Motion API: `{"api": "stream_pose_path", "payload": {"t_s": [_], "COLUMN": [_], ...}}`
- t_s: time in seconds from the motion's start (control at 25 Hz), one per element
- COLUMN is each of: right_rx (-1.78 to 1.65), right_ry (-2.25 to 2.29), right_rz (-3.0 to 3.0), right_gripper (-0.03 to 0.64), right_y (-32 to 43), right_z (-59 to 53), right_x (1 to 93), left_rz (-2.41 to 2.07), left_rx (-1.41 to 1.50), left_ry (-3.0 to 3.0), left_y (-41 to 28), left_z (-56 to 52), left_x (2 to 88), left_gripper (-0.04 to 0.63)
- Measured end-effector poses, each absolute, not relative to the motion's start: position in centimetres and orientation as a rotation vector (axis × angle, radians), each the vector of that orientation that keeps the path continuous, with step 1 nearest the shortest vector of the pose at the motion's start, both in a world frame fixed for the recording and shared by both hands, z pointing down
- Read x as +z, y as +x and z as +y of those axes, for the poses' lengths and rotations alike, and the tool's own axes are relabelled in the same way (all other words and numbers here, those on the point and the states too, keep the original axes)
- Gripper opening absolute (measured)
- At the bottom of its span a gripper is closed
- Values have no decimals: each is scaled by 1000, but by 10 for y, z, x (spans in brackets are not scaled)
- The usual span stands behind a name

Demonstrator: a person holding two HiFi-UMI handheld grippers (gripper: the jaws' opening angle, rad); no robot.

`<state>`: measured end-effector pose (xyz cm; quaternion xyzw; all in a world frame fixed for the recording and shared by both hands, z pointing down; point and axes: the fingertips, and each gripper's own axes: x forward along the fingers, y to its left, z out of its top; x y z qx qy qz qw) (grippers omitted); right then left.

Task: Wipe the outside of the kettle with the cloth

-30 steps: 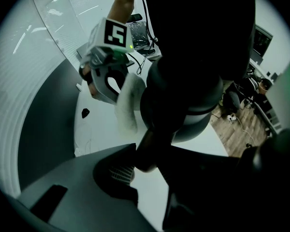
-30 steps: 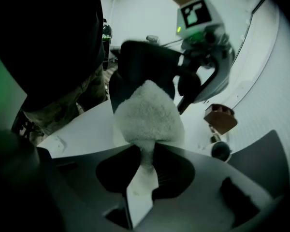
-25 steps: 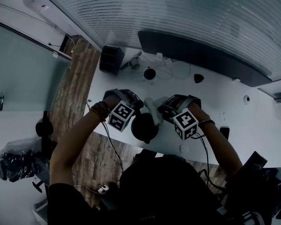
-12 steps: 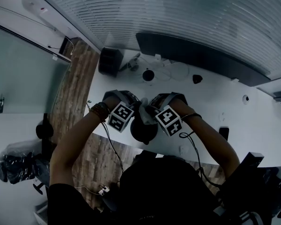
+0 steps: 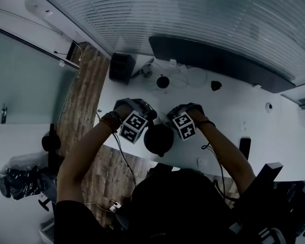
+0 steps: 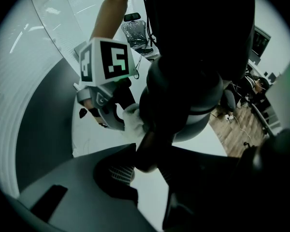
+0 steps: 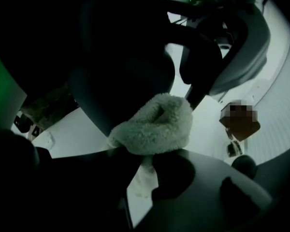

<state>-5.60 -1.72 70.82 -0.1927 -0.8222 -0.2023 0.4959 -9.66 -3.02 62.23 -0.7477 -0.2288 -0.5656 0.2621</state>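
Kettle (image 5: pixel 158 140) hides its contents; cloth (image 7: pixel 152 124) touches its side.

Black short-sleeved top (image 5: pixel 178 207). Stacked bracelets (image 5: pixel 110 120) on the wrist behind the left gripper (image 6: pixel 150 178), and a thin wristband (image 5: pixel 207 122) behind the right gripper (image 7: pixel 140 178). Both carry white cubes with black square markers: left cube (image 5: pixel 133 126), right cube (image 5: pixel 184 126). Dark cable (image 5: pixel 123 159) trails from the left gripper.

head view: above, looks steeply down, farther | gripper views: close, from opposite sides | all share kettle (image 5: pixel 158 139)
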Motion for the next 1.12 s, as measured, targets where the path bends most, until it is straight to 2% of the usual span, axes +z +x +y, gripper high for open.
{"api": "stream_pose_path", "payload": {"t_s": [0.2, 0.44, 0.68, 0.88, 1.12], "right_rx": [-300, -299, -390, -571, -1019], "right_ry": [-226, 35, 329, 262, 10], "right_rz": [-2121, -2324, -2422, -2234, -1842], "right_gripper": [71, 71, 71, 71, 71], "right_y": [-38, -14, -26, -68, -105], "right_z": [-26, -28, -18, -6, 12], "right_x": [706, 603, 508, 509, 523], "left_rz": [-610, -513, -264, 86, 99], "left_rx": [-1539, -1571, -1746, -1820, -1938], "left_ry": [-2010, -2061, -2255, -2452, -2394], "left_y": [-96, -104, -130, -152, -158], "left_z": [-31, -32, -31, -25, -20], "left_x": [624, 622, 625, 626, 629], "left_gripper": [130, 130, 130, 129, 129]}}
